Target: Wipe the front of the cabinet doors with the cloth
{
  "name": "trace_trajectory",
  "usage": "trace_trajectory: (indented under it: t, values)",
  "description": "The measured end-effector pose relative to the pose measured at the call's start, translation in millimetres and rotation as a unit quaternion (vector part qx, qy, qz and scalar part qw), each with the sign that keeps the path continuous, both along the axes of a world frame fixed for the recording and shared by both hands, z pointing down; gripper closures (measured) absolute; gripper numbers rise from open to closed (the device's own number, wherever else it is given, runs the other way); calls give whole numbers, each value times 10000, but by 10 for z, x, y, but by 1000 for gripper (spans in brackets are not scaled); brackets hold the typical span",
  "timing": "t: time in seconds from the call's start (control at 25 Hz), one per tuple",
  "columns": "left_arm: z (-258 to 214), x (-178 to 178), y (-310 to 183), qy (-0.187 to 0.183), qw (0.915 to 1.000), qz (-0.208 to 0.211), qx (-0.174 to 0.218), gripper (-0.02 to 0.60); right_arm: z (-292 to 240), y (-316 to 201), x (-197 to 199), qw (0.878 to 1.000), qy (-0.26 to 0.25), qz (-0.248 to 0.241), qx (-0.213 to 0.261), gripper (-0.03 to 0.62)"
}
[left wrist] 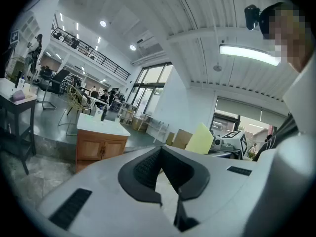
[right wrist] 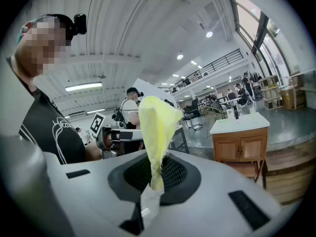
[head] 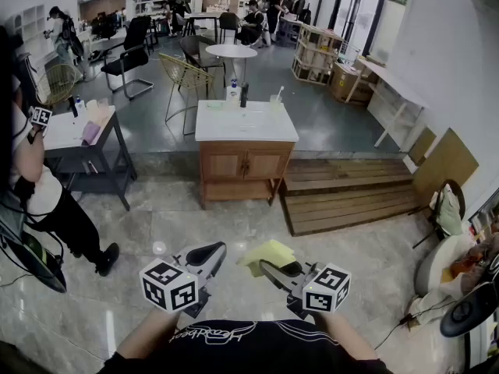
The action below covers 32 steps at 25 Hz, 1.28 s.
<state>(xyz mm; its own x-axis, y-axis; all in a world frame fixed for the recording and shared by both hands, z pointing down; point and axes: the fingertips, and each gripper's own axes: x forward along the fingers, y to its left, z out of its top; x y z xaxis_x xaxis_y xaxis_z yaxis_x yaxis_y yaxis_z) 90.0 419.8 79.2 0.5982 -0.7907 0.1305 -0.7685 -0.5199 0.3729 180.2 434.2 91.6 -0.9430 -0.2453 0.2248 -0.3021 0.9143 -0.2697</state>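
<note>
With the cloth [right wrist: 157, 127] pinched thinly by the right gripper [right wrist: 154, 186] and the left gripper [left wrist: 164, 199] closed empty, it may slip out against the cabinet doors [head: 244, 164] at twelve o'clock.

The cloth [right wrist: 157, 125] was pale yellow. The cabinet doors [head: 244, 164] were warm brown wood under a white top [head: 245, 123]. The cubes on the left gripper [head: 209, 250] and right gripper [head: 270, 268] bore black-and-white square patterns.

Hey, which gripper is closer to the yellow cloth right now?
Right. The right gripper has its jaws shut on the yellow cloth, which sticks out past them. The left gripper is off to the cloth's left, apart from it, with nothing in it.
</note>
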Motion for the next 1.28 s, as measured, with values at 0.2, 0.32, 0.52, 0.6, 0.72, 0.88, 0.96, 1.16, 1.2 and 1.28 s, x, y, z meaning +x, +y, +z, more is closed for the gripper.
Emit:
trace_trajectory:
  t: [0.2, 0.32, 0.52, 0.6, 0.72, 0.88, 0.96, 1.16, 1.2, 1.28]
  values:
    - [-25, 45, -76, -2, 10000, 65, 48, 575, -40, -64, 29, 10000, 18, 19, 37, 554]
    - [-20, 58, -144, 41, 10000, 66, 56, 575, -19, -104, 42, 10000, 65, 21, 40, 554]
    - [102, 158, -334, 9, 9999, 122, -71, 575, 61, -352, 141, 9999, 43, 111, -25, 554]
    - [157, 172, -449, -20, 9999, 94, -140, 575, 134, -511, 161, 9997, -13, 174, -164, 554]
    - [260, 148, -677, -70, 9996, 7, -284, 575, 266, -778, 137, 9989, -92, 203, -406, 554]
    - [454, 117, -1124, -45, 9985, -175, -524, 575, 449, -1250, 125, 9984, -35, 87, -560, 554]
    - [556, 129, -1353, -64, 9975, -264, -657, 575, 553, -1491, 151, 9977, 55, 41, -680, 554]
    - [797, 221, -2189, 90, 9952, -421, -879, 575, 775, -2369, 258, 9959, 151, 41, -896, 554]
    - [845, 241, -2372, 120, 9947, -441, -918, 575, 822, -2564, 286, 9957, 185, 69, -907, 554]
    - [962, 265, -2706, 128, 9934, -514, -1015, 575, 932, -2903, 336, 9949, 260, 90, -969, 554]
